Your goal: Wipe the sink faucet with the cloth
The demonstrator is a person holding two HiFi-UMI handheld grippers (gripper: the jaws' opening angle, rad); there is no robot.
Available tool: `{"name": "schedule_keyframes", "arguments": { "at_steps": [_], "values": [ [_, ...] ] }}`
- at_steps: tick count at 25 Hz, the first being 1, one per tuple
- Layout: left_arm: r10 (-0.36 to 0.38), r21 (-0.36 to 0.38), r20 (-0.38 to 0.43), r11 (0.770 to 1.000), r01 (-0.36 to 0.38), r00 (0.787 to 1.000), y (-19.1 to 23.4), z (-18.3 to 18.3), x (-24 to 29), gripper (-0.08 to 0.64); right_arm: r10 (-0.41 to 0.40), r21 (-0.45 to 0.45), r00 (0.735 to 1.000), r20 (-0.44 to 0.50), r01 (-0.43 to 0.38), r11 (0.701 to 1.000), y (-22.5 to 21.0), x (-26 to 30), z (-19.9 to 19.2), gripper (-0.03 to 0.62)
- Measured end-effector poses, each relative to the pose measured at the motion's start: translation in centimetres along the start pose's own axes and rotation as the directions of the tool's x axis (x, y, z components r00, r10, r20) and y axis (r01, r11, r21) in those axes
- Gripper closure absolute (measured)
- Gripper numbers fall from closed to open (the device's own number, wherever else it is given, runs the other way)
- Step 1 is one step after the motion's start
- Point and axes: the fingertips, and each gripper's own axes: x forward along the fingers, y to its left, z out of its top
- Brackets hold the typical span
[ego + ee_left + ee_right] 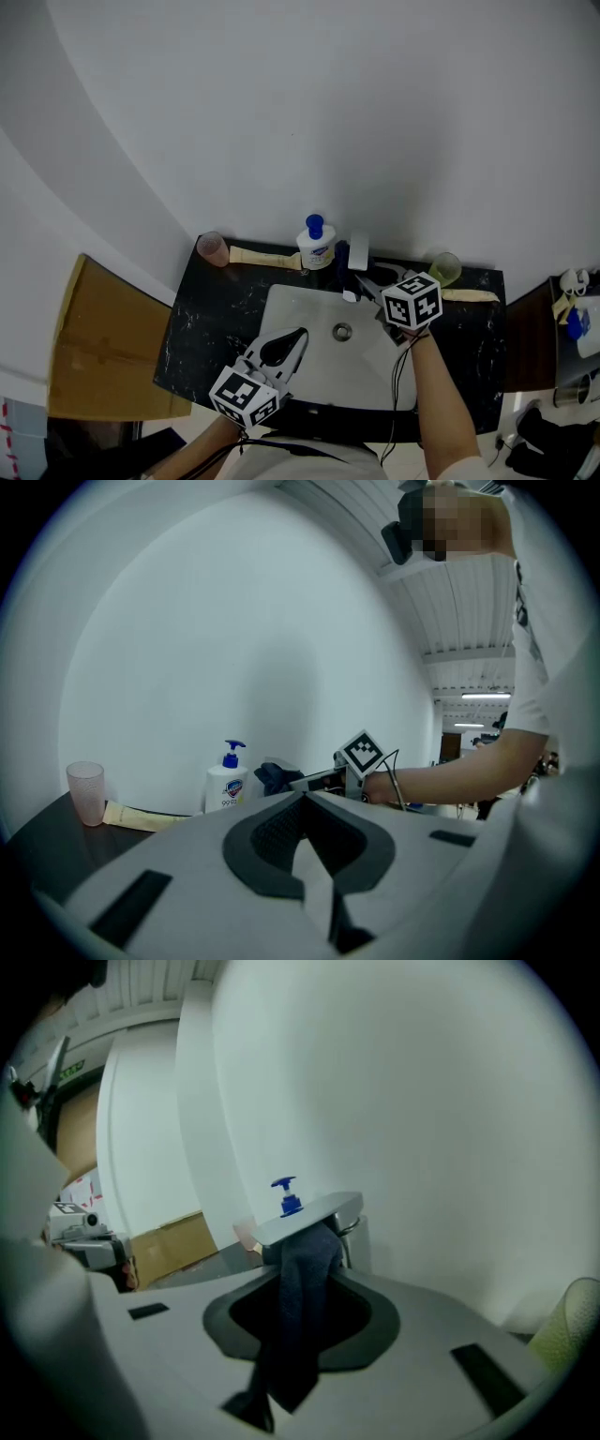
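Now: dark cloth, pinched in the right gripper, lies against the faucet spout at the sink's back edge, placed for rubbing. Left gripper closed, empty, clear above the basin.

A white sink is set in a dark bench, with the faucet at the sink's rear edge and a soap bottle behind the sink. The right gripper reaches over the sink's rear right toward a dark cloth, and the left gripper hangs over the sink's front left.
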Motion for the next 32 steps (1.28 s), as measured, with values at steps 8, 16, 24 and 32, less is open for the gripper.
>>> {"name": "schedule_keyframes", "arguments": {
  "at_steps": [8, 16, 24, 32],
  "values": [
    [0.002, -0.005, 0.001, 1.0, -0.002, 1.0, -0.1, -0.2, -0.1, 0.558, -0.155, 0.106, 0.988, 0.026, 0.152, 0.983, -4.3, -3.4, -2.0, 0.499],
    [0.011, -0.01, 0.0, 1.0, -0.011, 1.0, 0.1, -0.3, -0.4, 0.558, 0.118, -0.018, 0.993, -0.021, -0.119, 0.993, 1.1, -3.3, -1.3, 0.5],
    [0.003, -0.011, -0.009, 1.0, -0.003, 1.0, -0.1, -0.6, 0.0, 0.558, 0.076, 0.069, 0.997, 0.007, -0.076, 0.995, -1.0, -1.5, 0.3, 0.5],
    [-0.007, -0.009, 0.005, 1.0, 0.007, 1.0, -0.2, 0.0, 0.4, 0.558, 0.02, 0.181, 0.997, 0.075, -0.034, 0.983, -3.5, -4.7, -1.4, 0.5]
  ]
}}
